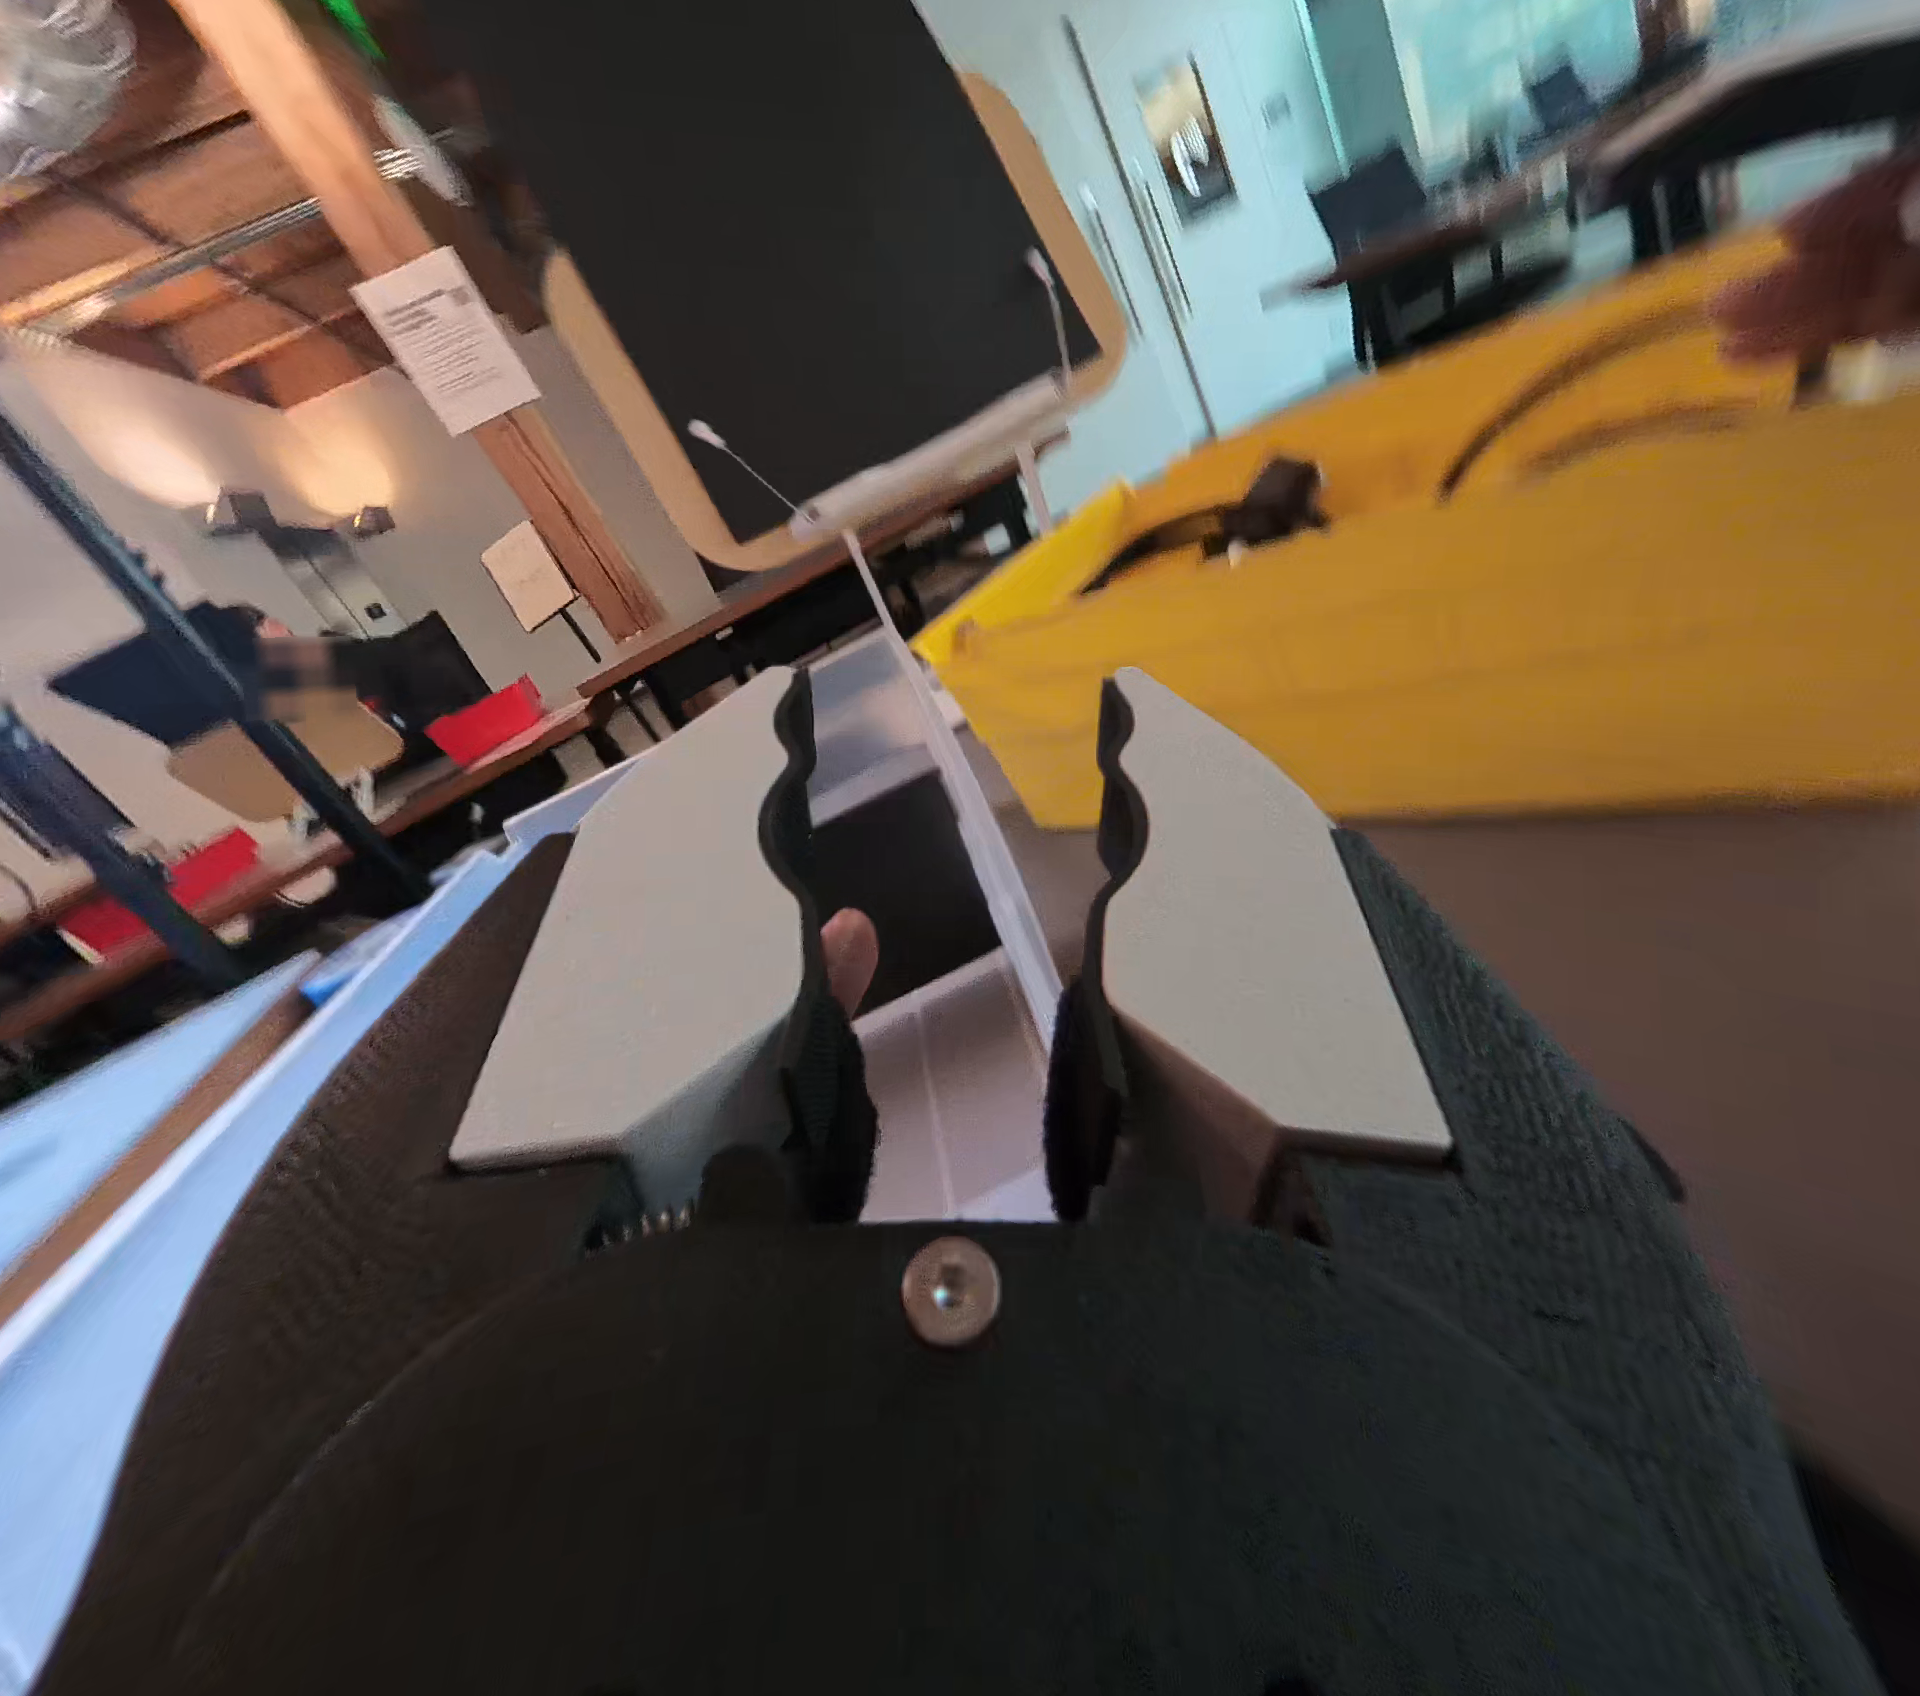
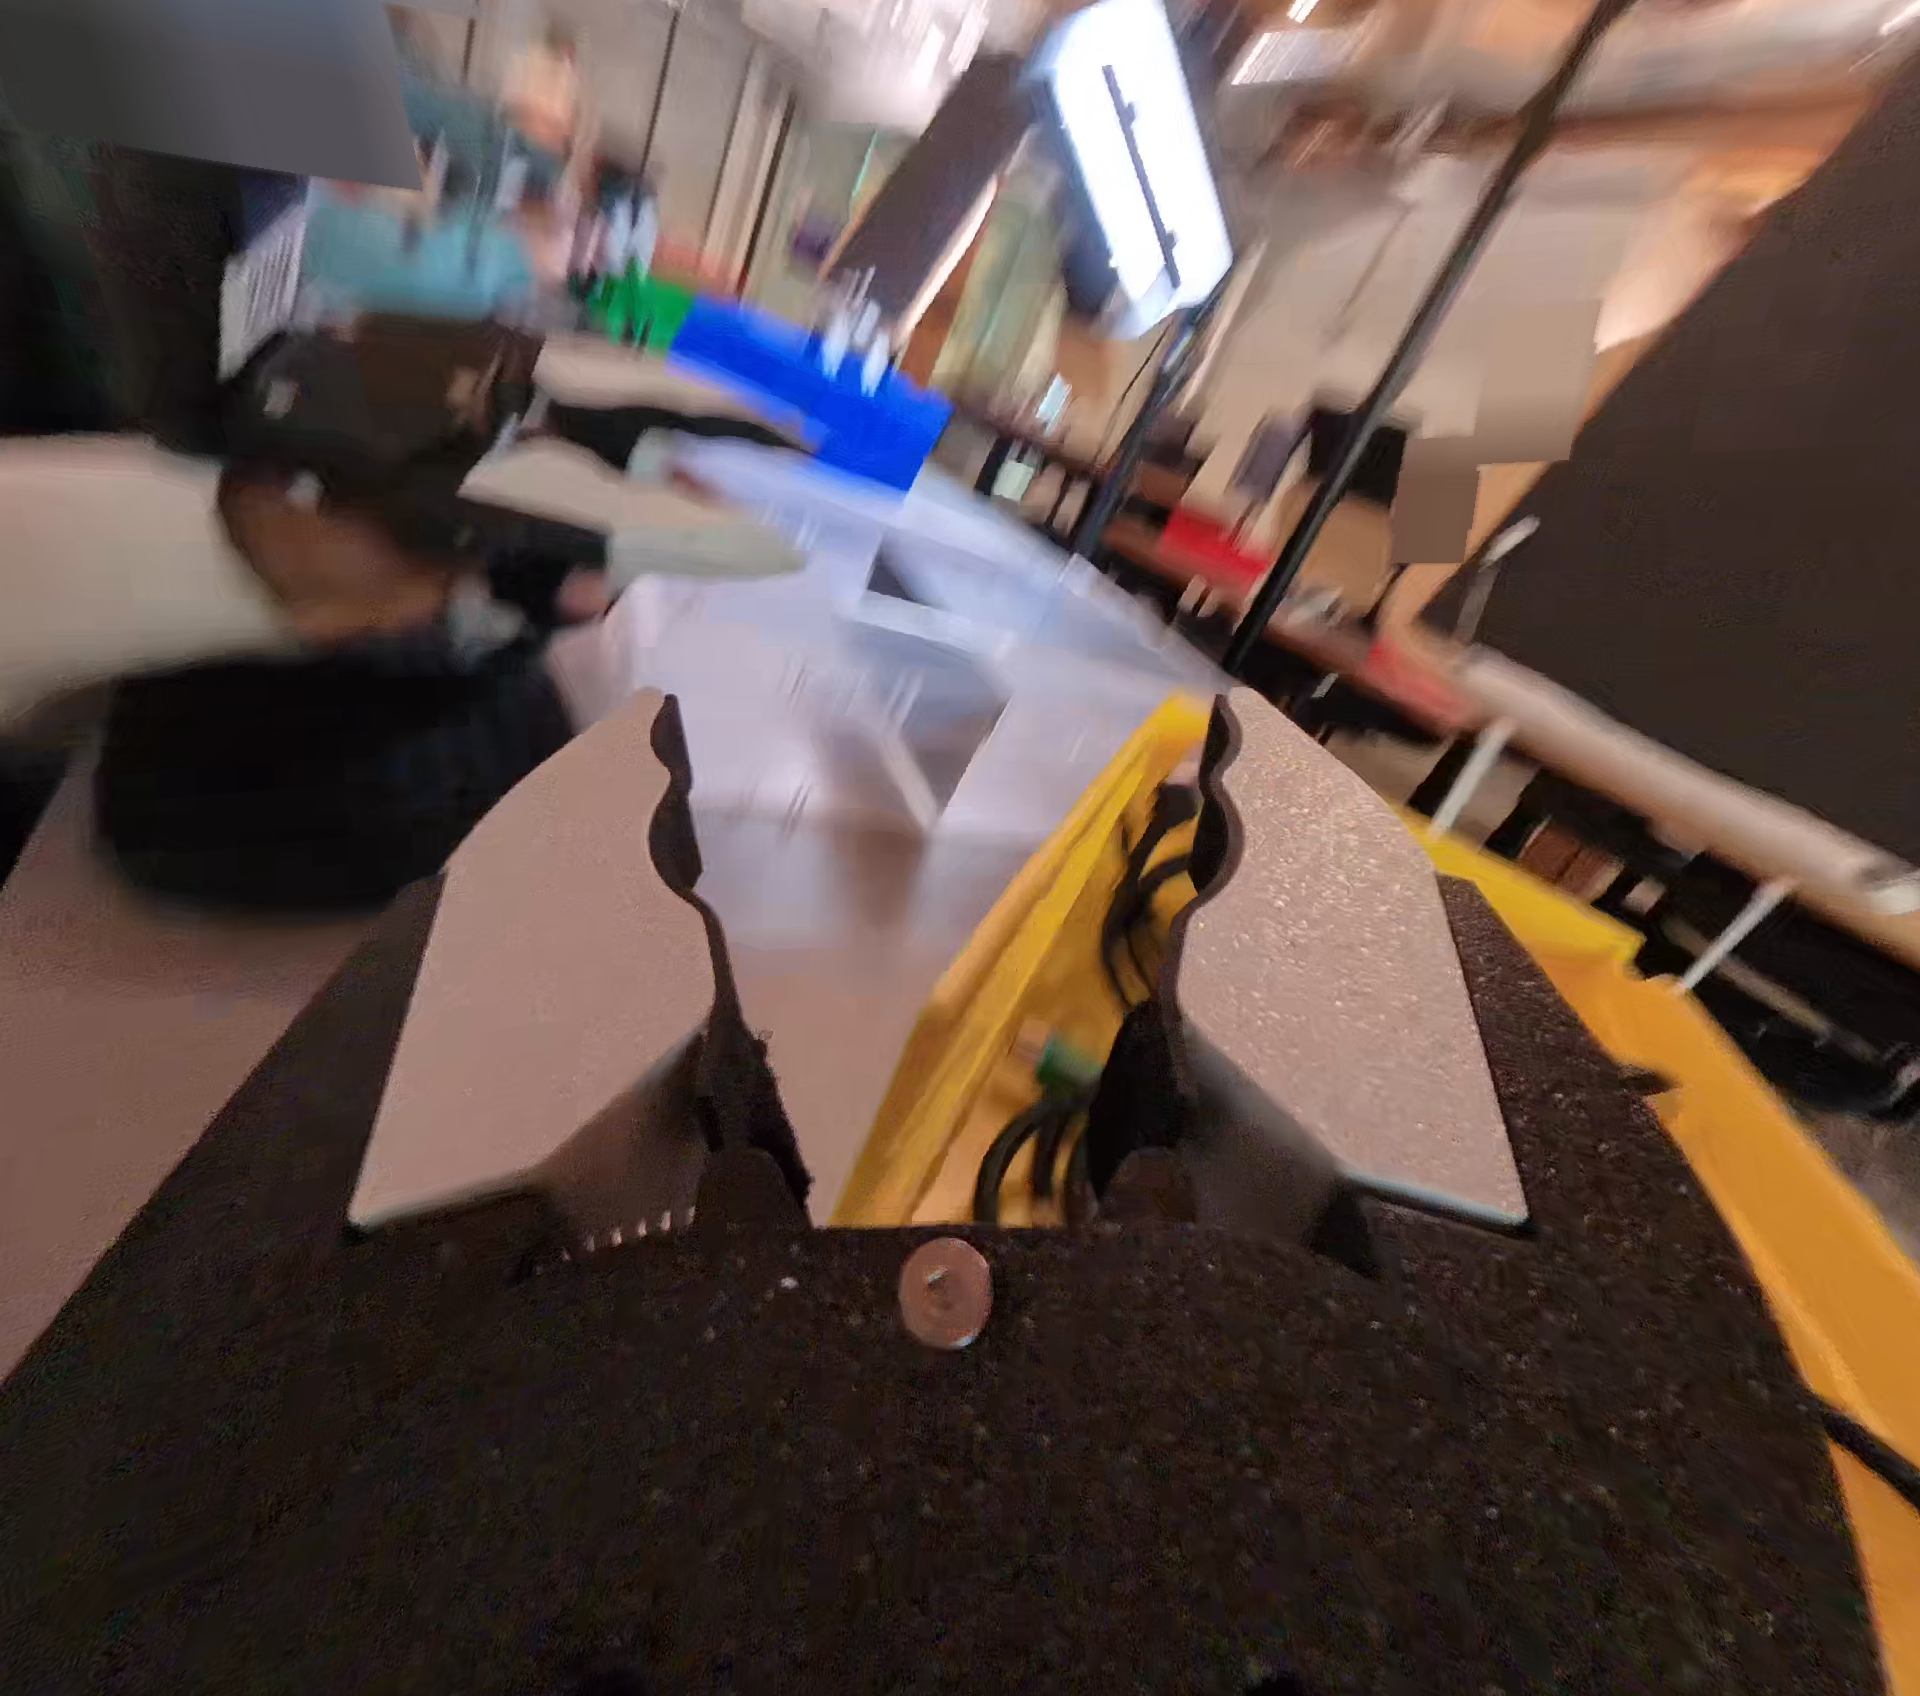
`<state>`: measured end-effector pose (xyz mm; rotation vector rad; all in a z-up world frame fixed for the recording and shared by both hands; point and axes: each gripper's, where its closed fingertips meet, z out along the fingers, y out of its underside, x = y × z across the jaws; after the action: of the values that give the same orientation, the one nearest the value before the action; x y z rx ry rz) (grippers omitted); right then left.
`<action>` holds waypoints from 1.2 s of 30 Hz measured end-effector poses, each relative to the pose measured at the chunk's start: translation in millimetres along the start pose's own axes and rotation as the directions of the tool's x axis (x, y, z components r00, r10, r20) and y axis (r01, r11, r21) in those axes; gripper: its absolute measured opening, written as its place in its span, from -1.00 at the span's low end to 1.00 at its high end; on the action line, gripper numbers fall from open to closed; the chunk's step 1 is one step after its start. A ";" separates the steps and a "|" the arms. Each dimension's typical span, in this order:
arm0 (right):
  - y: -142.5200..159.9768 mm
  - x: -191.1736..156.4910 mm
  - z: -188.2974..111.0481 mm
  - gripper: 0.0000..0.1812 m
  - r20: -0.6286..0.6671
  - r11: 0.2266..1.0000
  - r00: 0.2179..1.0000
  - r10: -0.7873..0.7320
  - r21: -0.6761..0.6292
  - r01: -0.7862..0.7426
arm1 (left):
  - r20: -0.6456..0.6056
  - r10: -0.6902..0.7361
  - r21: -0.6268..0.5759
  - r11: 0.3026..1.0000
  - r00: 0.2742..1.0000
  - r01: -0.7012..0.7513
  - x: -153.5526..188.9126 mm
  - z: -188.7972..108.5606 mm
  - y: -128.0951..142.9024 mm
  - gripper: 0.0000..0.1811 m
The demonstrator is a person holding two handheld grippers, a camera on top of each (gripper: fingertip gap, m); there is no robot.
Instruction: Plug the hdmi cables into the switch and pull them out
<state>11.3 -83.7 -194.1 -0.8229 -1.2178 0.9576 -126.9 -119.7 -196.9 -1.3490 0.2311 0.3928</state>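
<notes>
My left gripper (image 1: pixel 956 690) is open and empty, held low over the table beside a yellow bin (image 1: pixel 1455 670). Black cables (image 1: pixel 1507 410) lie in the bin with a small black block (image 1: pixel 1278 493); I cannot tell whether it is the switch or a plug. My right gripper (image 2: pixel 945 711) is open and empty, pointing along the near left edge of the yellow bin (image 2: pixel 997 1002). Black cables (image 2: pixel 1132 877) and a small green part (image 2: pixel 1060 1059) lie in the bin by its right finger. The right wrist view is blurred.
A hand (image 1: pixel 1829 275) rests at the bin's far right rim. A fingertip (image 1: pixel 847 950) shows between my left fingers. White trays (image 2: pixel 935 711) stand ahead on the table. The other gripper (image 2: pixel 644 503) and a white sleeve (image 2: pixel 104 555) are at the left.
</notes>
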 end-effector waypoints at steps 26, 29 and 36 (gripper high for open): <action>93.6 112.9 -102.2 -0.41 -0.342 0.742 0.835 0.432 -0.391 -0.544 | -0.202 -0.420 -0.253 0.895 0.885 0.367 161.1 46.9 -3.6 0.34; 72.9 115.6 -102.3 -0.39 -0.405 0.808 0.786 0.467 -0.166 -0.565 | -0.106 -0.492 -0.261 0.852 0.864 0.454 136.9 49.7 6.9 0.29; 93.2 115.8 -103.0 -0.42 -0.488 0.804 0.872 0.042 -0.501 -0.320 | -0.053 -0.445 -0.341 0.849 0.894 0.403 126.8 49.6 24.1 -0.13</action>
<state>107.6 57.8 -252.4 -1.5814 -1.0145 0.4858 -24.0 -49.3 -256.7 -1.7031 -0.0346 -0.0396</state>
